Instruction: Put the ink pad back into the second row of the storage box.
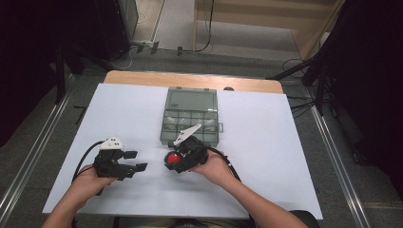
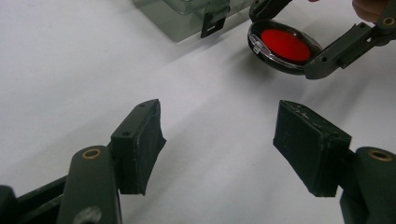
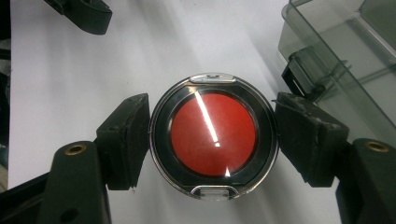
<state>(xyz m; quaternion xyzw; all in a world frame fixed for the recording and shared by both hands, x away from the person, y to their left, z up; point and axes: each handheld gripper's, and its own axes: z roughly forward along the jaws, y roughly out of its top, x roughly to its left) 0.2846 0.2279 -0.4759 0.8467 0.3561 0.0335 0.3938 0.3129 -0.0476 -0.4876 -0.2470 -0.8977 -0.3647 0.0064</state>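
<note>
The table [image 1: 266, 142], covered by a white sheet with a strip of bare wood at its far edge, takes up the middle of the high view; dark stands and cables on the floor flank it. Near the centre of the sheet lies a grey translucent compartment box [image 1: 191, 117], its far half one wide tray, its near half split into small cells holding pale bits too small to tell apart. The right gripper view shows the box's clear wall and a dark latch [image 3: 299, 70] close beside that hand-held gripper's jaw, a detail the high view blurs.

The right hand-held gripper [image 1: 177, 159] sits just in front of the box, held in the person's right hand [image 1: 215, 167]. From above, its load is no more than a red spot. Its own view makes it plain: a round black case with a red disc under a clear lid [image 3: 213, 136], pinched at its two sides between the jaws, small clear tabs at top and bottom, held just above the sheet.

The left hand-held gripper [image 1: 132, 160] lies to the left, well apart from the box, jaws spread wide with nothing between them. Its view looks across bare sheet to the round case [image 2: 285, 45] tilted in the other jaws, with nothing between.
</note>
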